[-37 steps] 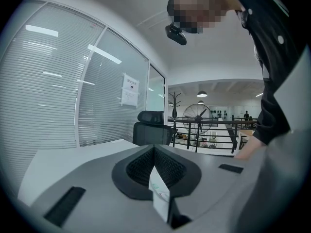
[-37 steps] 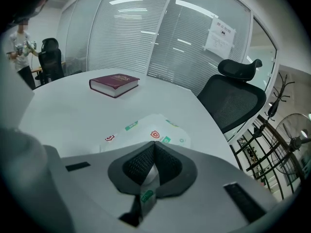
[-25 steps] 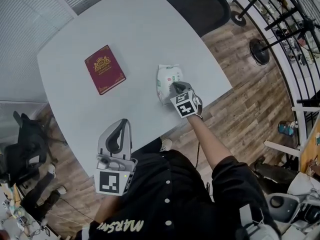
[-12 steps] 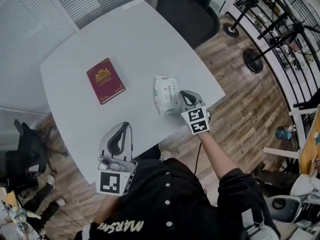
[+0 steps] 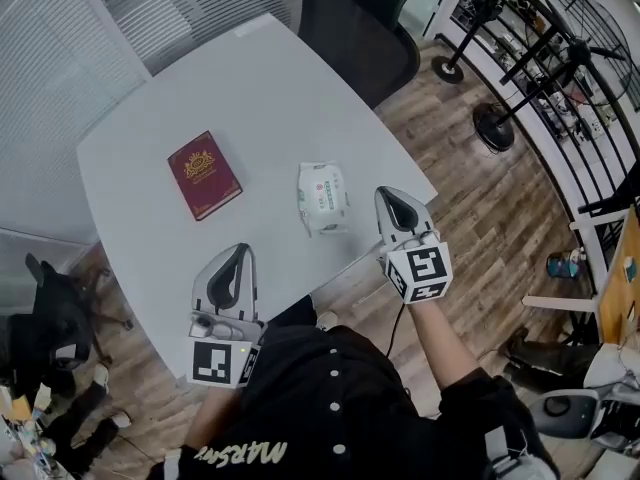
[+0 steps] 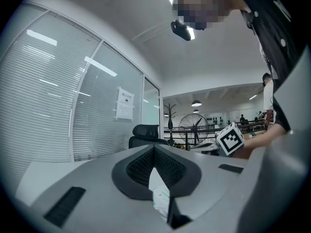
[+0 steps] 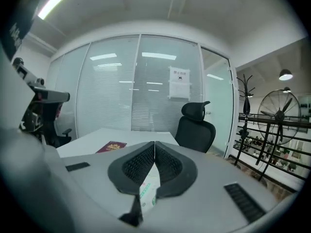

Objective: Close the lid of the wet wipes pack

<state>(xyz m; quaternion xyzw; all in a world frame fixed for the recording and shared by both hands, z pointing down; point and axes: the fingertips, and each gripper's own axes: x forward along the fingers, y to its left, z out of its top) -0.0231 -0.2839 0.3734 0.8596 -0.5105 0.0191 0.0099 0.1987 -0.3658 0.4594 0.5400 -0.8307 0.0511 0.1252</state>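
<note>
Blinds and glass walls close off the far side of an office with a wood floor, and a white bench (image 5: 270,88) fills the middle of the head view. A black chair (image 5: 357,23) stands at its far edge and a fan (image 5: 575,43) stands off to the right.

On the bench lie a red book (image 5: 204,175) and the wipes pack (image 5: 323,197). The two are apart, with the pack to the right of the book and nearer the bench's right edge. The pack lies flat with its printed top up; the lid is too small to read for certain, but nothing stands up from it.

The right gripper (image 5: 393,196) hangs just right of the pack, clear of it, over the bench's near right edge. Its jaws are pressed together with nothing pinched. In the right gripper view the pack (image 7: 149,191) shows only through the slit below the closed tips, lying beyond and under them, with the book farther back to the left.

The left gripper (image 5: 236,253) is held over the near edge, below and left of the pack and well apart from it. Its jaws also meet at the tips and grip nothing. In the left gripper view the pack (image 6: 159,193) again shows through the gap under the tips, out on the bench ahead.
</note>
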